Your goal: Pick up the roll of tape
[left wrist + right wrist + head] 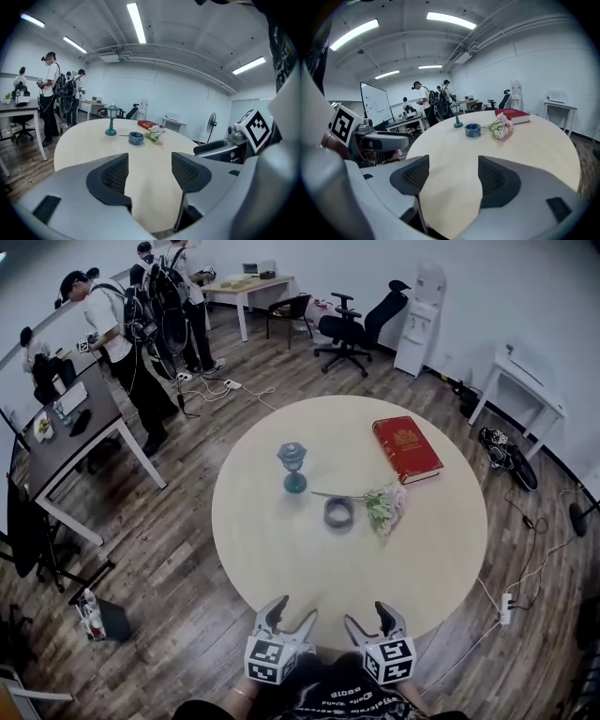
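The roll of tape [338, 513] is a grey-blue ring lying flat near the middle of the round beige table [281, 568]. It also shows far off in the left gripper view as the tape [135, 138] and in the right gripper view as the tape [472, 130]. My left gripper [292, 612] hovers at the table's near edge, jaws apart with nothing between them. Beside it, my right gripper [367, 618] is likewise open and empty. Both are well short of the tape.
A small teal lamp figurine [292, 466] stands left of the tape. A bunch of pale flowers [382, 505] lies right of it, stems touching the roll. A red book [406, 448] lies farther right. People stand by desks [84, 432] at the back left, office chairs [349, 329] behind.
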A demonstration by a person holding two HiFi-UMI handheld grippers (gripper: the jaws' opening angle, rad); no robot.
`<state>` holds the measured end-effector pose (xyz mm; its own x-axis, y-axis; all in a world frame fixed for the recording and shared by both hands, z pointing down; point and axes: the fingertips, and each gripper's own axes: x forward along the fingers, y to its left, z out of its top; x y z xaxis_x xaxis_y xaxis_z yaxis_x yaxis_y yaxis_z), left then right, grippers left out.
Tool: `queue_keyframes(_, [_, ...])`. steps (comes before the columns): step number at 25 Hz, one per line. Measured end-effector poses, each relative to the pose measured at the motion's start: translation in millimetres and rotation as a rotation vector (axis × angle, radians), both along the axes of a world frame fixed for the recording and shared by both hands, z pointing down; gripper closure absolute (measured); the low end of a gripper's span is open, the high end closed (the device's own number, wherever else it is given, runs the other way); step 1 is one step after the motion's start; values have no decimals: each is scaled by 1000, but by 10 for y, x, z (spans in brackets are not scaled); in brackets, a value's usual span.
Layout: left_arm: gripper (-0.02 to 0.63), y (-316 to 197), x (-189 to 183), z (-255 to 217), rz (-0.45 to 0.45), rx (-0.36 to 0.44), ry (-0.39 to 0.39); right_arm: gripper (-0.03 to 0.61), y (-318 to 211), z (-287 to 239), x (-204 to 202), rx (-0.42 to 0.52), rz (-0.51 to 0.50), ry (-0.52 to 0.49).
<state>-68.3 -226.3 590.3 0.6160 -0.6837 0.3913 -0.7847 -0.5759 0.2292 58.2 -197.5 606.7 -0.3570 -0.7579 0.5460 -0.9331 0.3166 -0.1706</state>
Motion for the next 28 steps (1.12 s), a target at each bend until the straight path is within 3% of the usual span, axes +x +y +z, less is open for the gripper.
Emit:
queue_keyframes(12, [304, -291, 23, -142, -54, -32, 58, 262, -549, -280, 165, 41, 4, -3])
queue_keyframes(21, [304, -481, 49, -182, -129, -14, 43, 288, -1261, -576, 280, 118, -60, 40])
queue_keyframes(28, [304, -560, 54, -184, -172, -20, 41, 288, -1866, -626, 364, 104, -93, 63])
